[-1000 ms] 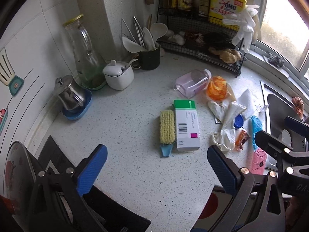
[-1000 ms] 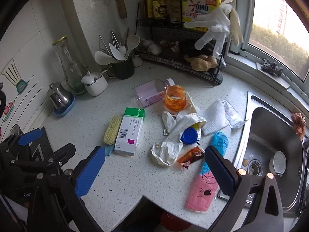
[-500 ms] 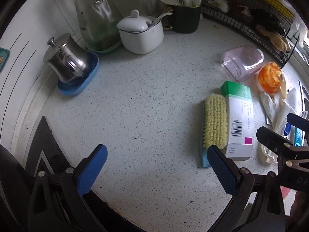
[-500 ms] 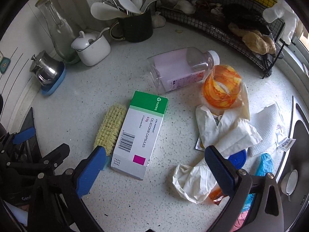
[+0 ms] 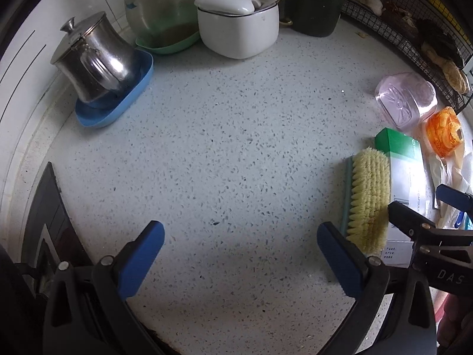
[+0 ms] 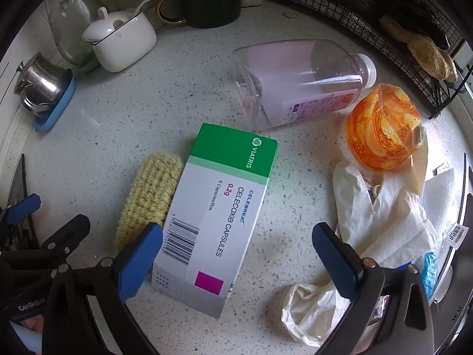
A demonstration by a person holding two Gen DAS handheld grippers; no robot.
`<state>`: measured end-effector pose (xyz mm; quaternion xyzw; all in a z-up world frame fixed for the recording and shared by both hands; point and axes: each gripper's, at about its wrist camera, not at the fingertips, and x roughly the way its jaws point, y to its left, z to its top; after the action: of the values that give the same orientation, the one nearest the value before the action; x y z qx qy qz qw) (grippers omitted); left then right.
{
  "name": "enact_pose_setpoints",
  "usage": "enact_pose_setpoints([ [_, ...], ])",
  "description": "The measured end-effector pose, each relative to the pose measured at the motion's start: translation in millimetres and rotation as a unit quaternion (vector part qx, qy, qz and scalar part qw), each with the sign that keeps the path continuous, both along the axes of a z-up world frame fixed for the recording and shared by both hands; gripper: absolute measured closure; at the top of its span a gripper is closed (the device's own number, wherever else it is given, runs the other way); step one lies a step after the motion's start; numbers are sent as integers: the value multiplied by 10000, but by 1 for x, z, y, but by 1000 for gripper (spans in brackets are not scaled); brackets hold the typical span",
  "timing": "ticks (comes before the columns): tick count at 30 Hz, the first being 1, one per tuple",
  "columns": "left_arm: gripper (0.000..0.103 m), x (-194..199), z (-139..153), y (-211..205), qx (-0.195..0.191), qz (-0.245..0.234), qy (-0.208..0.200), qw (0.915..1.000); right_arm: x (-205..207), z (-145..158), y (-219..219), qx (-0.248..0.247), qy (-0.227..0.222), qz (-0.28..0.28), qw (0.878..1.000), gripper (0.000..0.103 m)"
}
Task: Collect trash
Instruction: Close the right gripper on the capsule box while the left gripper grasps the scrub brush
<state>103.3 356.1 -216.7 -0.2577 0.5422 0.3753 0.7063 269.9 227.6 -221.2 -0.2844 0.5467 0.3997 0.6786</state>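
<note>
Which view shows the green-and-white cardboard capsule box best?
The right wrist view: the green-and-white cardboard capsule box lies whole and central, its print readable. The left wrist view catches it only at the right edge, partly behind the yellow bristle brush.

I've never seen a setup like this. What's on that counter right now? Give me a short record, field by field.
Setting: speckled kitchen counter
Left gripper: open, over bare counter
Right gripper: open, above the medicine box
Beside the box: scrub brush, lying flat
Behind the box: plastic bottle on its side
Litter at right: orange wrapper, crumpled white gloves
Back edge: white lidded pot, steel canister
</note>
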Motion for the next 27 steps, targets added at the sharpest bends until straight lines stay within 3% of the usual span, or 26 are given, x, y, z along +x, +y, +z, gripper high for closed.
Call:
enact_pose_setpoints([
  [3,1,1,-2,2,-66,29,-45,10000,-2,-3,8,-212,35,-47,9998,2],
  [5,1,-1,-1,3,-67,38,-57,10000,-7,-7,13,-420,-48,4,9991,8],
  [8,1,0,-1,2,-57,24,-77,10000,-11,-6,8,-359,121,-3,9993,23],
  [10,1,-1,0,1,-92,-13,-124,9999,-13,-1,5,-287,-14,35,9996,42],
  [15,1,6,11,-11,-28,-267,-186,9995,-11,12,-14,-61,138,36,9999,43],
  [22,1,30,19,-24,-304,-718,-548,9954,7,65,-78,270,-95,-330,9990,43],
  [27,1,52,8,-37,-316,-990,-351,9940,14,95,-105,364,-463,-488,9971,43],
])
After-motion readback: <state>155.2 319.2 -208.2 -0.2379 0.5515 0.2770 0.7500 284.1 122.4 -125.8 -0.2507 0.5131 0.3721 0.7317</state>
